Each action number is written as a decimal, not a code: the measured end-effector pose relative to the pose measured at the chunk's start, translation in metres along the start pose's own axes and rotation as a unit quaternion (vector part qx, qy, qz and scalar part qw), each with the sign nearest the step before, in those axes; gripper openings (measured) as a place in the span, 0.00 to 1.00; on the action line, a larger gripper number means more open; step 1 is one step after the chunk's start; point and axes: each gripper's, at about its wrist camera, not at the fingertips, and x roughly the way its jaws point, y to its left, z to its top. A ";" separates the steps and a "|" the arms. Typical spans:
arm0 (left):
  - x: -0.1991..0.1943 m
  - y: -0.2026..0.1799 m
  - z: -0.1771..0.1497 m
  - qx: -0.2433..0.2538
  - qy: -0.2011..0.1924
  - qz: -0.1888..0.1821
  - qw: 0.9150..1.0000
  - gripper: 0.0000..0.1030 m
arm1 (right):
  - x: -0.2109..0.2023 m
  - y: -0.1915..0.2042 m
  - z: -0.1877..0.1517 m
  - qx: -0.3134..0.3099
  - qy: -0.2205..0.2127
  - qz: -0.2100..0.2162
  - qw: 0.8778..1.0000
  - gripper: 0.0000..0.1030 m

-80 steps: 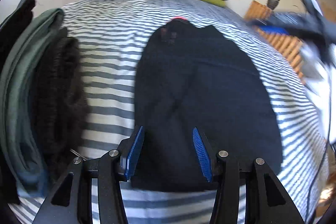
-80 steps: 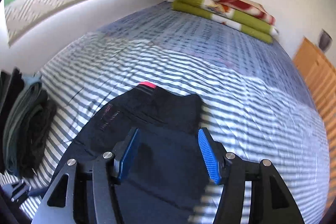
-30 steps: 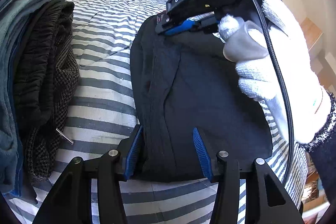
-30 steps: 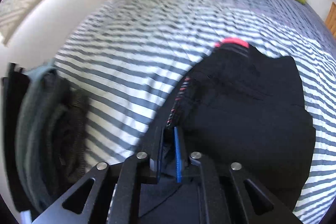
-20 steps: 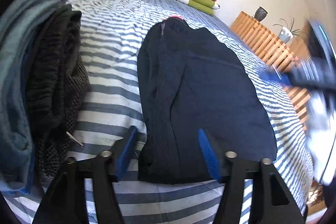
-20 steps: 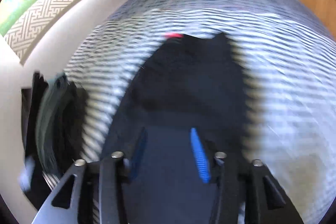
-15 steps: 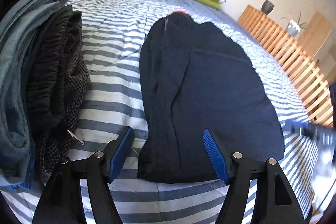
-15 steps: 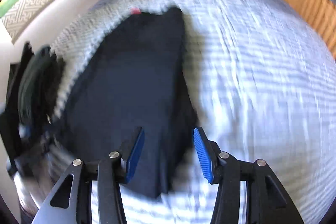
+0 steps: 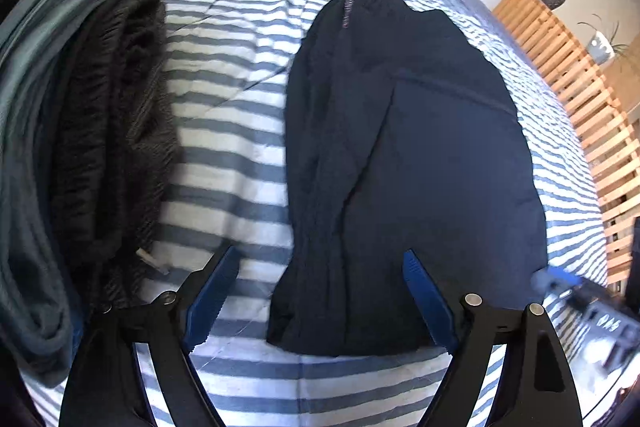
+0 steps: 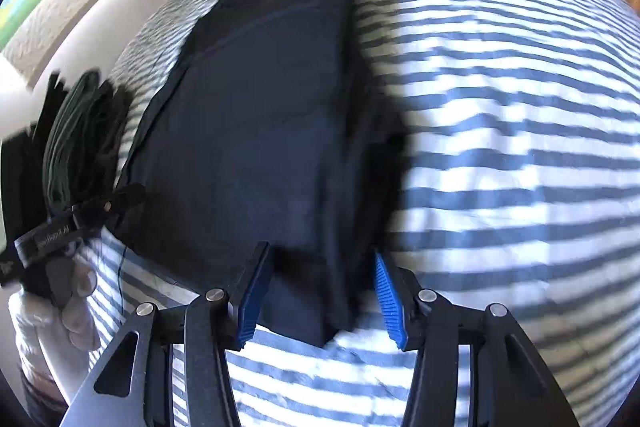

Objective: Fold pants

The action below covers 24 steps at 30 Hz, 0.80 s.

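Left wrist view: my left gripper (image 9: 318, 301) fingers opening, straddling pants (image 9: 408, 155) hem at six o'clock; right gripper (image 10: 316, 301) fingers spread over corner, ready to pinch.

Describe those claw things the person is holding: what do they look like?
Each is a black frame with silver rivets and two ribbed blue pads. The left gripper and right gripper look alike. A white knitted glove covers the left hand, and small pale lettering marks that gripper's body.
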 end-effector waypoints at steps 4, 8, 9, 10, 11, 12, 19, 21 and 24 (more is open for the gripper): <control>0.002 0.000 -0.005 0.002 0.011 0.009 1.000 0.84 | 0.000 -0.021 -0.002 0.009 0.022 0.010 1.000 0.46; 0.004 -0.013 -0.007 0.025 0.023 0.013 0.999 0.77 | 0.011 -0.010 -0.005 -0.006 0.033 0.002 0.999 0.46; 0.003 -0.016 -0.008 0.030 0.025 0.014 0.999 0.68 | 0.013 -0.004 -0.006 -0.013 0.035 0.003 0.999 0.47; 0.002 -0.017 -0.009 0.032 0.026 0.012 0.999 0.62 | 0.014 0.001 -0.006 -0.017 0.036 0.004 0.999 0.47; 0.002 -0.017 -0.010 0.033 0.027 0.013 0.999 0.60 | 0.016 0.007 -0.008 -0.027 0.037 0.000 0.999 0.47; 0.001 -0.017 -0.011 0.034 0.024 0.015 0.999 0.56 | 0.016 0.013 -0.007 -0.040 0.038 -0.008 0.998 0.47; -0.005 -0.009 -0.015 0.013 0.019 -0.004 1.000 0.15 | 0.021 0.024 -0.002 -0.038 0.063 0.027 0.997 0.11; -0.008 -0.011 -0.017 0.011 0.016 -0.006 1.000 0.13 | 0.021 0.025 -0.003 -0.036 0.064 0.023 0.997 0.09; -0.016 -0.010 -0.027 0.001 0.016 -0.019 1.000 0.12 | 0.015 0.022 -0.005 -0.029 0.067 0.032 0.997 0.07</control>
